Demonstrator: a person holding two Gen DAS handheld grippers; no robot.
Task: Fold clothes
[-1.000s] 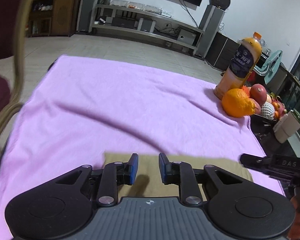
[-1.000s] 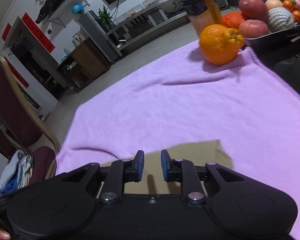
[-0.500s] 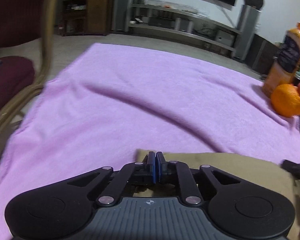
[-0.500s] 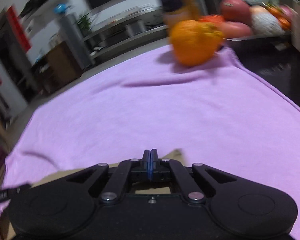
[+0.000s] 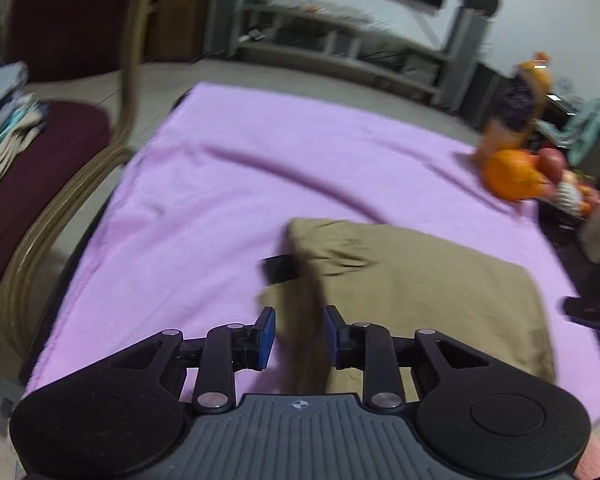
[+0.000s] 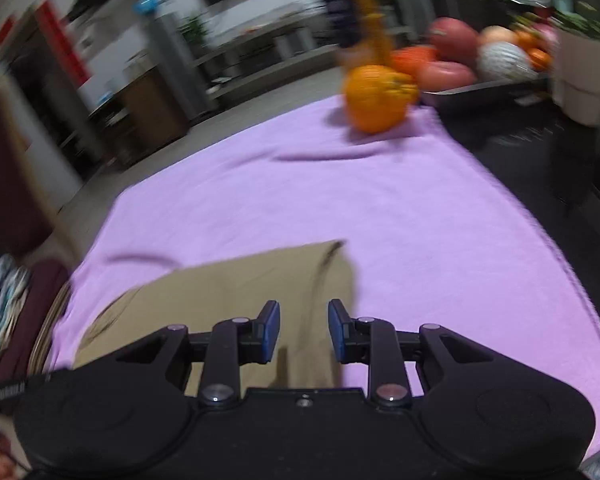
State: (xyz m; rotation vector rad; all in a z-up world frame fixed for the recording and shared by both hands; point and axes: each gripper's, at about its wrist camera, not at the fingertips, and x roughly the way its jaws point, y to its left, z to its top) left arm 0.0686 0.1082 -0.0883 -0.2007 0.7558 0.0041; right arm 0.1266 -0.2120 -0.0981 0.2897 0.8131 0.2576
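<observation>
A tan garment point(image 5: 412, 276) lies folded on the purple cloth point(image 5: 260, 168); it also shows in the right wrist view point(image 6: 228, 292). My left gripper point(image 5: 299, 334) is open above the garment's near left part, holding nothing. My right gripper point(image 6: 303, 330) is open above the garment's near right edge, holding nothing. The purple cloth shows in the right wrist view point(image 6: 380, 208) too. Both views are blurred.
An orange point(image 5: 508, 174), a juice bottle point(image 5: 520, 100) and a tray of fruit point(image 6: 480, 64) stand at the cloth's far right corner. A dark red chair point(image 5: 40, 152) with a stack of folded clothes point(image 5: 4, 120) stands at the left.
Both grippers were shut on the garment's near edge half a second ago; now both are open, and more of the garment shows, lying farther onto the cloth.
</observation>
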